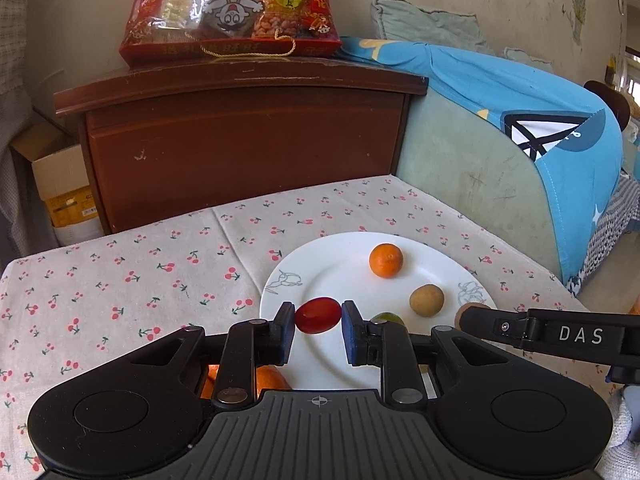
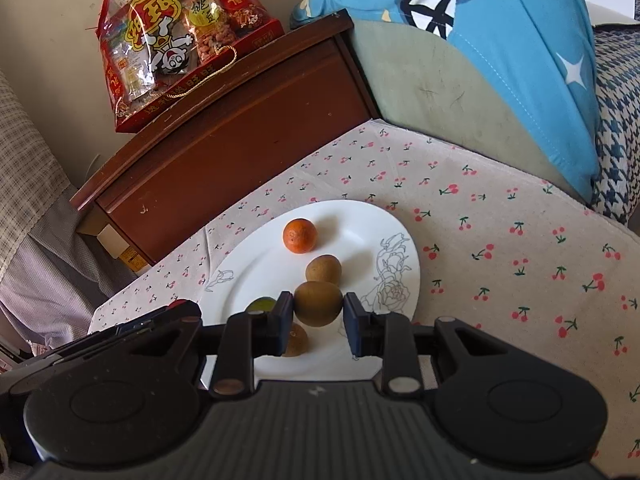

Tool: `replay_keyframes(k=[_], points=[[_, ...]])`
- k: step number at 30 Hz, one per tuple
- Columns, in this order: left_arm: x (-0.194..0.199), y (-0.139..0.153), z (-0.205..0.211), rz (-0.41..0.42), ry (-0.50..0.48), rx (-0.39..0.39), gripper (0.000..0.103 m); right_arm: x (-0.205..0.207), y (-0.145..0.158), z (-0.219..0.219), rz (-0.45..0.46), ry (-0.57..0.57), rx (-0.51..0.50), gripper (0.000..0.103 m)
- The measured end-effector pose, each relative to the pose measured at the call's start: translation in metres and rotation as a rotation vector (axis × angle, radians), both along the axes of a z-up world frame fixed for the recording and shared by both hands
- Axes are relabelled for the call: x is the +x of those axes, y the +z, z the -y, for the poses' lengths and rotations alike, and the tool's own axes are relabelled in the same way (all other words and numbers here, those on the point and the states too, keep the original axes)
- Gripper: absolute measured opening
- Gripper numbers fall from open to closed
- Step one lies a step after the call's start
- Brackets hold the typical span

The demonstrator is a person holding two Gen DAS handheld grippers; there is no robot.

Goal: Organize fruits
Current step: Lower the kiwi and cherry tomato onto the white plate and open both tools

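My left gripper [image 1: 318,316] is shut on a red cherry tomato [image 1: 318,315] and holds it over the near part of the white plate [image 1: 344,268]. My right gripper [image 2: 319,309] is shut on a brown round fruit [image 2: 319,304] over the same plate [image 2: 360,220]. On the plate lie a small orange [image 1: 386,260], also in the right wrist view [image 2: 300,235], a second brown fruit [image 1: 427,300] [image 2: 324,269], a green fruit [image 2: 261,304] and another brownish fruit [image 2: 296,340] partly hidden by my fingers. An orange fruit [image 1: 268,378] shows under my left gripper.
The plate stands on a cherry-print cloth [image 1: 160,264]. A dark wooden cabinet [image 1: 240,140] with a red snack bag [image 1: 232,8] stands behind. A green sofa arm with blue cloth [image 1: 520,128] is at the right. Cardboard boxes [image 1: 60,184] sit at the left.
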State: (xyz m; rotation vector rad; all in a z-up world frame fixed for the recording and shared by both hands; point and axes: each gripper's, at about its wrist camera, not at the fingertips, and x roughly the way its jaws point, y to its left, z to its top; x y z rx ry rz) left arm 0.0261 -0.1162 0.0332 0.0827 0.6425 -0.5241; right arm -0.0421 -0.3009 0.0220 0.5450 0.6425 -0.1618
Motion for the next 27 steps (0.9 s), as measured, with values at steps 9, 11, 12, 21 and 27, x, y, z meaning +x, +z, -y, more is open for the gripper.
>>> replay_keyframes(k=[9,11,12,21,27], points=[[0.012,0.001,0.007,-0.008,0.002,-0.021,0.035,0.006,-0.002,0.002,0.006,-0.013,-0.001,0.03],[0.012,0.006,0.004,-0.008,0.023,-0.041,0.05,0.005,0.001,0.002,0.018,-0.012,-0.004,0.031],[0.011,0.009,0.002,-0.007,0.026,-0.053,0.051,0.004,0.002,0.001,0.025,-0.012,-0.008,0.034],[-0.006,0.026,-0.013,0.004,0.051,-0.045,0.07,-0.007,0.011,-0.006,0.047,0.013,-0.046,0.049],[-0.022,0.025,-0.028,-0.023,0.075,-0.031,0.07,-0.019,0.007,-0.017,0.015,0.047,-0.066,0.05]])
